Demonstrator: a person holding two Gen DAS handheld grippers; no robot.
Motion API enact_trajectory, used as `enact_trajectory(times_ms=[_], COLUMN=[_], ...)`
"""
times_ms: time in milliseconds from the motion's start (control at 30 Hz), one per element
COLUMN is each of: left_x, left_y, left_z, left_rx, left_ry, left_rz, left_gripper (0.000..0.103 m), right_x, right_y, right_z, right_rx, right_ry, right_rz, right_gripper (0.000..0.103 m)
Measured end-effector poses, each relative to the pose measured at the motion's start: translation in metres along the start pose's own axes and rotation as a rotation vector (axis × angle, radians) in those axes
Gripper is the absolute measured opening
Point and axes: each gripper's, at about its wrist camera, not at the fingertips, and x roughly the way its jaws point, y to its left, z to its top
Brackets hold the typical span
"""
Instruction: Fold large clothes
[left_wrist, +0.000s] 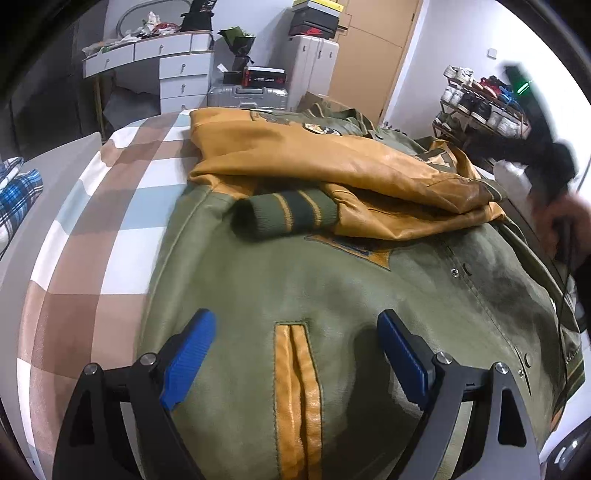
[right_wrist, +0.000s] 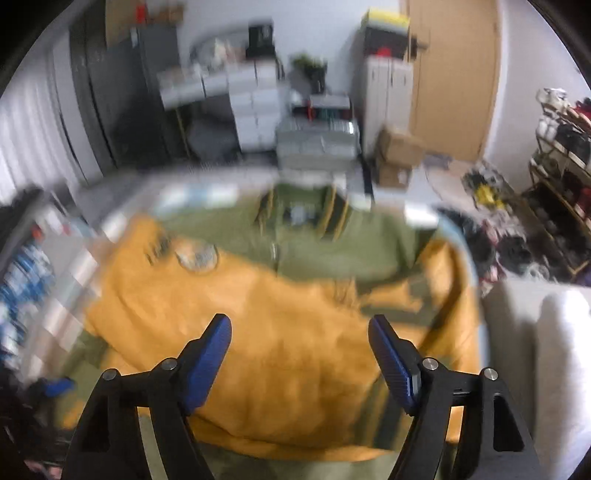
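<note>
Both claws stand spread and empty: my left claw (left_wrist: 295, 354) over the jacket (left_wrist: 332, 295) hem, my right claw (right_wrist: 301, 354) above the sleeves (right_wrist: 258, 332). Jacket lies on the bed (left_wrist: 110, 206); both sleeves folded in at 12 o'clock. Body fold remains, I judge.

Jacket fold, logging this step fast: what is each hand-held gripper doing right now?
Left hand-held gripper: open, empty, over the jacket.
Right hand-held gripper: open, empty, over the orange sleeve.
</note>
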Motion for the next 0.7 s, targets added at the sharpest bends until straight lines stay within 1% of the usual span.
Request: enact_trajectory(times_ms=[33,67,100,167,200,233,267,300,333,367,400,433,467,500,533,567,600,633,667,700], left_x=[0.000,0.000,0.001,0.003,0.003,0.003,0.002,0.000,-0.004,-0.009,-0.018,-0.028,-0.035,-0.041,-0.043,-0.042,-0.038,-0.029,-0.019,-0.003], left_y=[0.001,0.001,0.000,-0.002,-0.003,-0.004,-0.005,-0.008,-0.011,-0.014,-0.018,-0.021,-0.024,-0.028,-0.031,-0.033,-0.033,-0.031,-0.029,-0.026], left_z=[0.000,0.000,0.000,0.000,0.001,0.001,0.001,0.002,0.005,0.011,0.021,0.035,0.048,0.064,0.087,0.103,0.120,0.143,0.158,0.174], left_rx=[-0.003,-0.003,0.000,0.011,0.016,0.021,0.026,0.038,0.052,0.065,0.080,0.091,0.103,0.114,0.119,0.119,0.118,0.110,0.098,0.088], left_ry=[-0.001,0.000,0.005,0.011,0.013,0.012,0.010,0.005,0.003,0.001,-0.021,-0.059,-0.089,-0.116,-0.136,-0.147,-0.157,-0.160,-0.150,-0.118], left_rz=[0.000,0.001,0.006,0.017,0.022,0.022,0.027,0.043,0.046,0.031,0.003,-0.010,-0.006,0.005,0.033,0.045,0.047,0.055,0.058,0.041], left_gripper=[0.086,0.086,0.086,0.086,0.086,0.086,0.086,0.086,0.086,0.086,0.086,0.086,0.086,0.086,0.086,0.086,0.086,0.086,0.086,0.086], right_x=[0.015,0.041,0.062,0.059,0.059,0.053,0.044,0.031,0.023,0.007,-0.007,-0.015,-0.024,-0.033,-0.038,-0.038,-0.033,-0.034,-0.030,-0.030], right_y=[0.003,0.008,0.011,0.008,0.006,0.000,-0.004,-0.011,-0.015,-0.024,-0.033,-0.035,-0.043,-0.052,-0.052,-0.059,-0.061,-0.060,-0.060,-0.055], right_z=[-0.007,-0.016,-0.025,-0.029,-0.030,-0.030,-0.032,-0.035,-0.038,-0.044,-0.052,-0.057,-0.065,-0.076,-0.082,-0.092,-0.093,-0.088,-0.084,-0.083], right_rx=[-0.002,-0.004,-0.013,-0.009,-0.002,0.018,0.038,0.064,0.080,0.113,0.143,0.156,0.176,0.209,0.234,0.278,0.315,0.321,0.314,0.303], right_ry=[0.043,0.124,0.185,0.118,0.134,0.114,0.076,0.023,-0.008,-0.076,-0.148,-0.190,-0.260,-0.345,-0.395,-0.459,-0.448,-0.415,-0.394,-0.393], right_rz=[-0.010,-0.023,-0.056,-0.054,-0.034,-0.007,0.027,0.070,0.089,0.128,0.178,0.205,0.244,0.298,0.332,0.357,0.348,0.347,0.362,0.363], right_gripper=[0.066,0.059,0.060,0.060,0.060,0.060,0.060,0.063,0.063,0.068,0.076,0.079,0.083,0.088,0.093,0.103,0.103,0.103,0.103,0.103])
